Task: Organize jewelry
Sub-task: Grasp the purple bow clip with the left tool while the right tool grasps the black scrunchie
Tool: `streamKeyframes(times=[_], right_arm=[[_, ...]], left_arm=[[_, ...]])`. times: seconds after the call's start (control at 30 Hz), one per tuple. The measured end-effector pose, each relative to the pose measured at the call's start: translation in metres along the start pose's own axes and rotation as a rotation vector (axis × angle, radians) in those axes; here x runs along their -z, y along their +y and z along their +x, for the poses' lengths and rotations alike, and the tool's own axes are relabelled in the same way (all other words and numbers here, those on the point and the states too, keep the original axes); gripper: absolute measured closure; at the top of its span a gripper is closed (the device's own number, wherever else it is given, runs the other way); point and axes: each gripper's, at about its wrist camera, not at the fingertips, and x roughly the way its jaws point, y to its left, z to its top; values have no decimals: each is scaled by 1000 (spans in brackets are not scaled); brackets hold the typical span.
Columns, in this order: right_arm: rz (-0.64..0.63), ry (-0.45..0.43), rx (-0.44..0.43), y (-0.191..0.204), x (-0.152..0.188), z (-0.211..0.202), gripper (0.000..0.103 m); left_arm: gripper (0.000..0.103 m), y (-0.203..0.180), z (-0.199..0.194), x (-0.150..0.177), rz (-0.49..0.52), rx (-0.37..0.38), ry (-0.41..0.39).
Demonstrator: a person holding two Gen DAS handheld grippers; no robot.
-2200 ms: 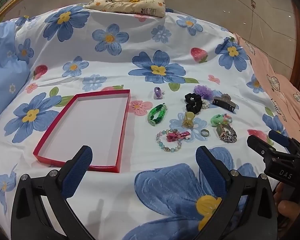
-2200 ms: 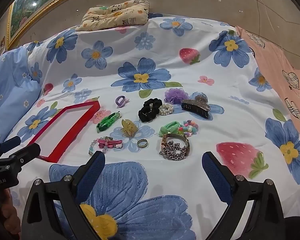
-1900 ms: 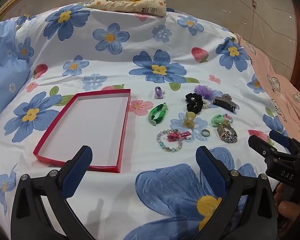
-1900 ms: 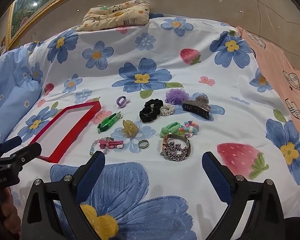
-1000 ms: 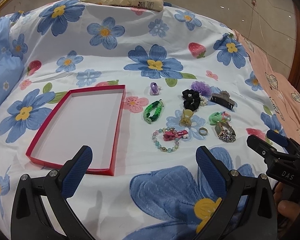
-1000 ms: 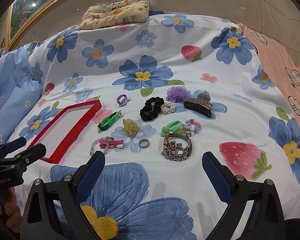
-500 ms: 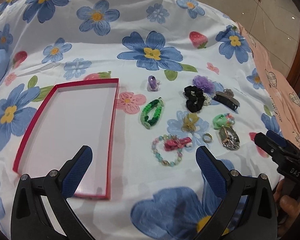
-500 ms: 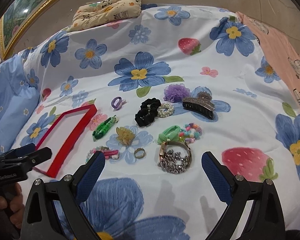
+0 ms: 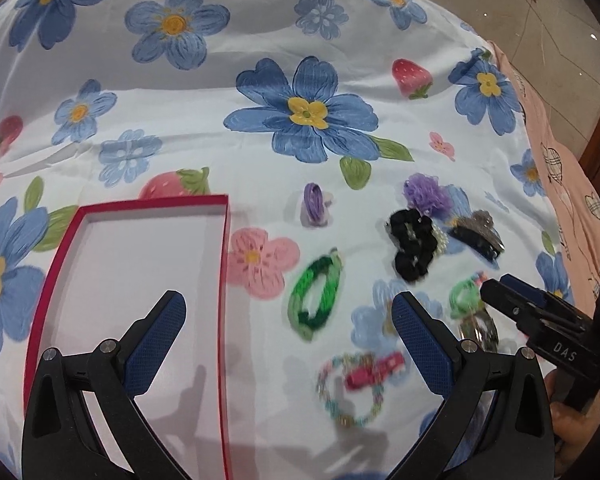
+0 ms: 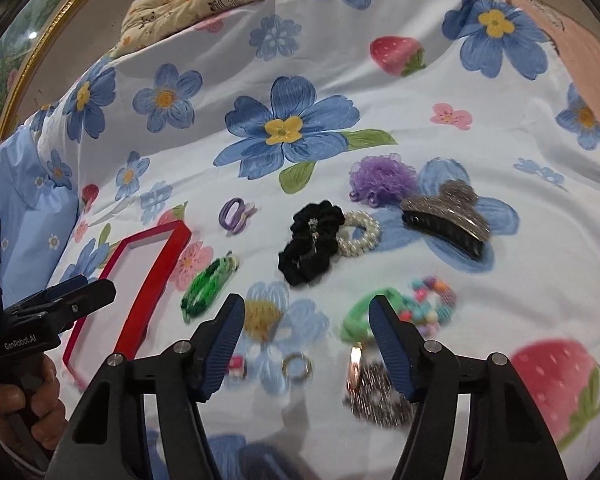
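jewelry unlabelled; hand-held grippers read "DAS", "GenRobot.AI".

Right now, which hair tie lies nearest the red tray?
The green braided hair tie, just right of the red tray beside the printed pink flower. The purple tie, black scrunchie and light green tie all lie farther right.

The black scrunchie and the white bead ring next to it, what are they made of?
The black ruffled scrunchie looks like soft, matte fabric: it is gathered into deep folds. The white beaded ring looks like glossy pearl-like beads, probably plastic; each round bead shines.
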Motion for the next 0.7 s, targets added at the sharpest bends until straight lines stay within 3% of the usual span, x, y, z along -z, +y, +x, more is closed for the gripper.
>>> streamKeyframes(times=[0.17, 0.33, 0.53, 0.7], right_arm=[[10, 52, 18, -5, -19, 32, 38], [16, 108, 36, -12, -31, 62, 47], [27, 155, 43, -17, -40, 93, 55], [31, 178, 56, -20, -39, 108, 66]], left_arm=[[6, -3, 35, -24, 12, 23, 44], [19, -7, 74, -46, 23, 37, 98], [26, -6, 109, -69, 20, 55, 147], [43, -7, 136, -77, 15, 72, 195]])
